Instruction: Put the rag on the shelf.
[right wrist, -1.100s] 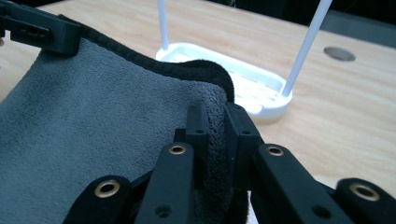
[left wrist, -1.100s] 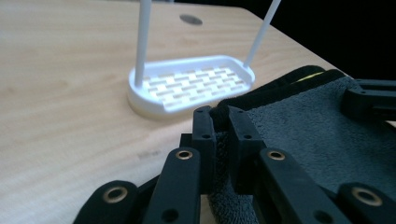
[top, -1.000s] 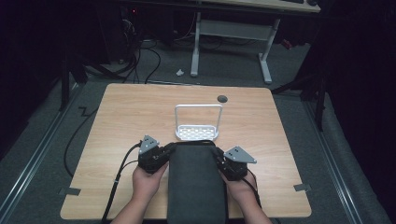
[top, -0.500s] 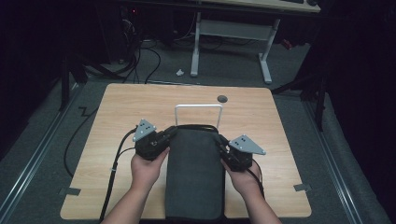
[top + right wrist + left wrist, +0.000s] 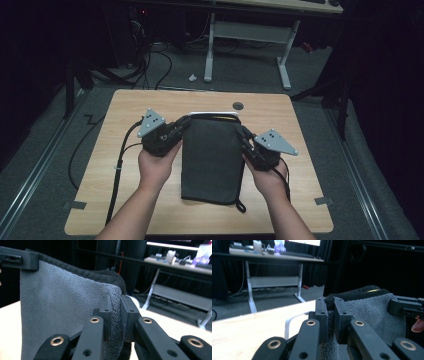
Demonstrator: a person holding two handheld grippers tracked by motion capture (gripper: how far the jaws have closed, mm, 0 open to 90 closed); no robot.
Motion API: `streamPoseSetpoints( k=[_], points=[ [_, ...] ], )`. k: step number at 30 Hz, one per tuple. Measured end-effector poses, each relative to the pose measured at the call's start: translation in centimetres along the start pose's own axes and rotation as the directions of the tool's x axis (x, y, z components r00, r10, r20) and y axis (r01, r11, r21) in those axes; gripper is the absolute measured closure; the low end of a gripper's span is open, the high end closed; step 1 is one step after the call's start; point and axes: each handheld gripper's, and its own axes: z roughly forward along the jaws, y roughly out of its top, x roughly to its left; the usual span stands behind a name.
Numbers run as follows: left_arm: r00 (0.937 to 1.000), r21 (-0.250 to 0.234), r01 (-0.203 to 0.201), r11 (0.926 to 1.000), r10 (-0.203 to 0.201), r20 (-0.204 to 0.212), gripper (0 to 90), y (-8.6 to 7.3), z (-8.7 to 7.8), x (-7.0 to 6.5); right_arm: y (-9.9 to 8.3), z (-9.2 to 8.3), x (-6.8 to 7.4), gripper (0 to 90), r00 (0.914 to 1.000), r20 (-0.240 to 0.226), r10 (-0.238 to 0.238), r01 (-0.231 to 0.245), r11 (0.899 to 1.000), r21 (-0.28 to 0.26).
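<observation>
A dark grey towel (image 5: 211,160) hangs lifted above the wooden table (image 5: 125,115), stretched between my two grippers. My left gripper (image 5: 181,125) is shut on the towel's top left corner. My right gripper (image 5: 242,134) is shut on its top right corner. In the left gripper view the jaws pinch the fleecy cloth (image 5: 372,315), and the other gripper's jaw (image 5: 405,307) shows at the far edge. The right gripper view has its jaws pressed on the towel (image 5: 62,312) edge. A white rack (image 5: 214,114) stands on the table behind the towel, mostly hidden by it.
A small dark round hole (image 5: 238,106) sits near the table's far edge. Black cables (image 5: 120,165) trail from the left gripper over the table's left side. A white-legged desk (image 5: 245,35) stands beyond the table on the grey floor.
Both grippers have risen together with the towel, which now hangs higher and covers most of the white rack. The grip on both corners is unchanged.
</observation>
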Motion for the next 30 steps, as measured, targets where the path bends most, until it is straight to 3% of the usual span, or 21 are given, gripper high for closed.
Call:
streamPoseSetpoints(
  k=[16, 30],
  points=[
    [0.9971, -0.074, -0.076, 0.9944, 0.075, -0.01, 83.2, 5.3, 0.5, -0.2, 4.9, 0.4, -1.3, 81.7, 0.9991, 0.038, -0.018, 0.022, 0.995, -0.096],
    [0.9969, -0.082, -0.078, 0.9936, 0.076, -0.019, 83.2, 6.4, 2.2, 1.5, 6.5, 2.0, -2.1, 81.7, 0.9979, 0.052, -0.038, 0.043, 0.994, -0.104]
  ],
)
